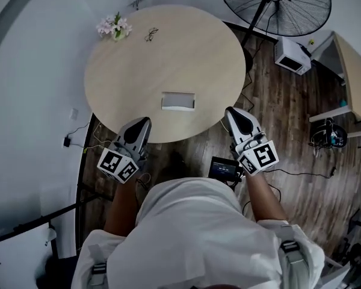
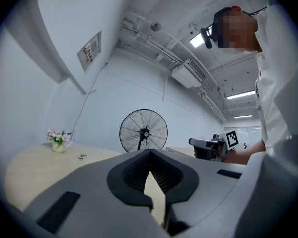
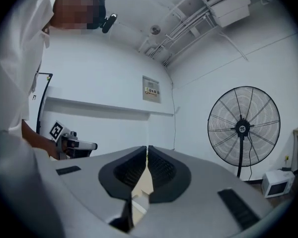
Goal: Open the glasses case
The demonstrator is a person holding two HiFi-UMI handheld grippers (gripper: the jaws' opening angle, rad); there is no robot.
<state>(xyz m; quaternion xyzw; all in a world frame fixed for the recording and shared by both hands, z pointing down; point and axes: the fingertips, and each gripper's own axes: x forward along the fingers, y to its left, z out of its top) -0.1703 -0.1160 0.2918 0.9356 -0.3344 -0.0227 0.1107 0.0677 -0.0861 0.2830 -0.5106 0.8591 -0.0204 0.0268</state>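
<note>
The glasses case [image 1: 178,101], a pale rectangular box, lies closed on the round wooden table [image 1: 126,71] near its front edge. My left gripper [image 1: 144,121] hovers at the table's near rim, left of the case and apart from it. My right gripper [image 1: 231,111] hangs just off the rim to the case's right. In the left gripper view the left gripper [image 2: 150,151] is shut, tips meeting with nothing between them. The right gripper [image 3: 147,148] is likewise shut and empty in its own view. Each gripper points level across the table.
A pair of glasses [image 1: 151,34] and a small pot of flowers [image 1: 114,26] sit at the table's far side. A big standing fan [image 1: 274,5], a white box [image 1: 293,55] and another table [image 1: 355,71] stand to the right. A black device [image 1: 224,168] and cables lie on the floor.
</note>
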